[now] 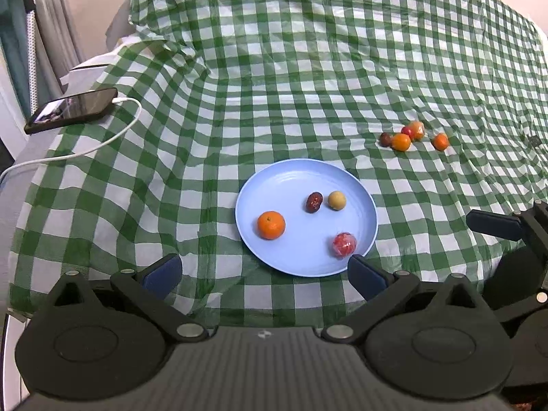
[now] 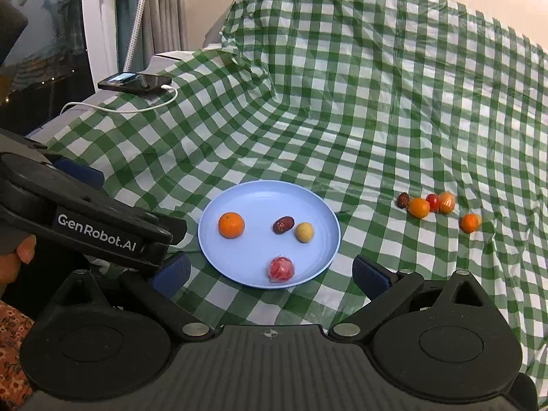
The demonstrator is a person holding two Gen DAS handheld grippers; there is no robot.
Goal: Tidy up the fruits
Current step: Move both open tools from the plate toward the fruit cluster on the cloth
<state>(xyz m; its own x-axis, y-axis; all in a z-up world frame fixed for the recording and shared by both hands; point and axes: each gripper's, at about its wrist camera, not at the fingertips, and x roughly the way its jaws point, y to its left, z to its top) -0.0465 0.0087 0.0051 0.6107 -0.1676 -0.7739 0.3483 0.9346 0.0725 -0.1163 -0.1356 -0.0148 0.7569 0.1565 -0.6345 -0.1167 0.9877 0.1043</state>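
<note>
Step in hand: between picks; four fruits on the plate, five not yet moved.
Plate: light blue, on the green-checked cloth covering the surface, just ahead of both claws.
On plate: orange, dark red date, small yellow fruit, wrapped red fruit near the front rim.
Loose group: on the cloth to the right of the plate, well apart from it; date, orange, red fruit and wrapped orange fruit touching or nearly so; a lone orange just beside them.
Right claw: released, jaws wide, nothing between them.
Left claw: released, empty, low over the plate's near edge.
Next move (judgement): right claw is nearer the group; reach right and take the lone orange first, since the clustered fruits may roll if nudged.
Off to the side: phone on a white cable, far left.
</note>
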